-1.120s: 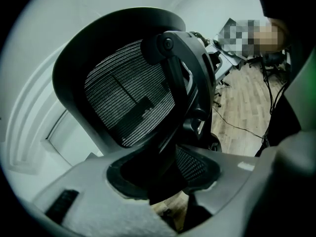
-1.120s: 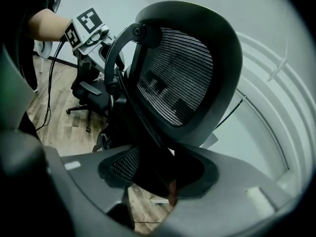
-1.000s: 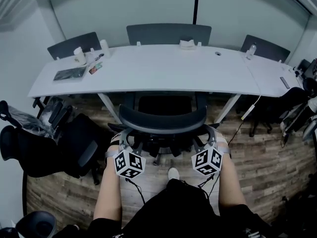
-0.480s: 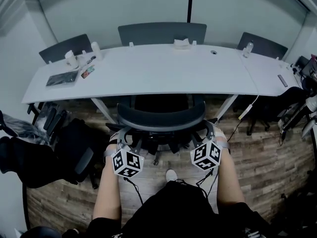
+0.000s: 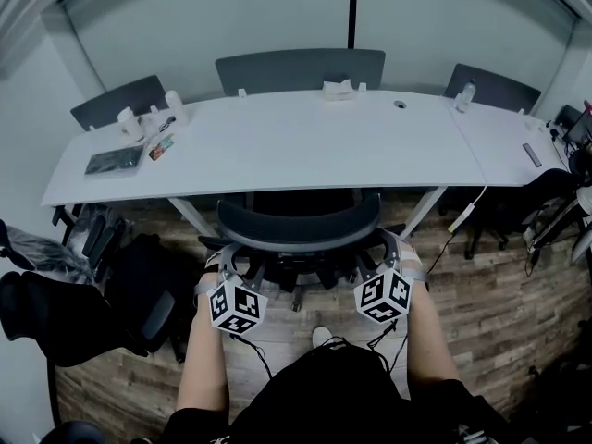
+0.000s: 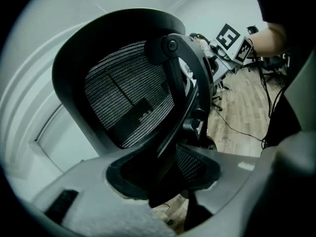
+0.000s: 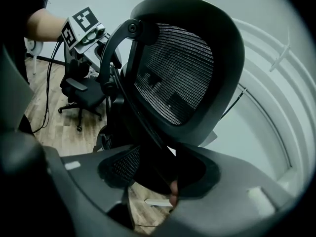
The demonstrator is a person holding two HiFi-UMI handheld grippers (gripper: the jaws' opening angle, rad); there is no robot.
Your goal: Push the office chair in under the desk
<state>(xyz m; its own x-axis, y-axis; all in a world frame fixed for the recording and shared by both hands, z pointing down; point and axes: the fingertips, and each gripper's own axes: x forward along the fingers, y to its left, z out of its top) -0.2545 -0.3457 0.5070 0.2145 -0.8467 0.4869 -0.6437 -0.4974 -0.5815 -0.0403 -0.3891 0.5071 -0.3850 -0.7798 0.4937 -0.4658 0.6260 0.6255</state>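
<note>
At 7 o'clock of the backrest, the left hand-held gripper [image 5: 225, 266] is clamped on the frame of the office chair [image 5: 298, 231]. At 5 o'clock, the right hand-held gripper [image 5: 388, 255] grips it likewise. Over the last second the chair has rolled toward 12 o'clock: its seat now hides under the counter [image 5: 296, 146], with the backrest just short of the near edge. Probably only a short push remains.
</note>
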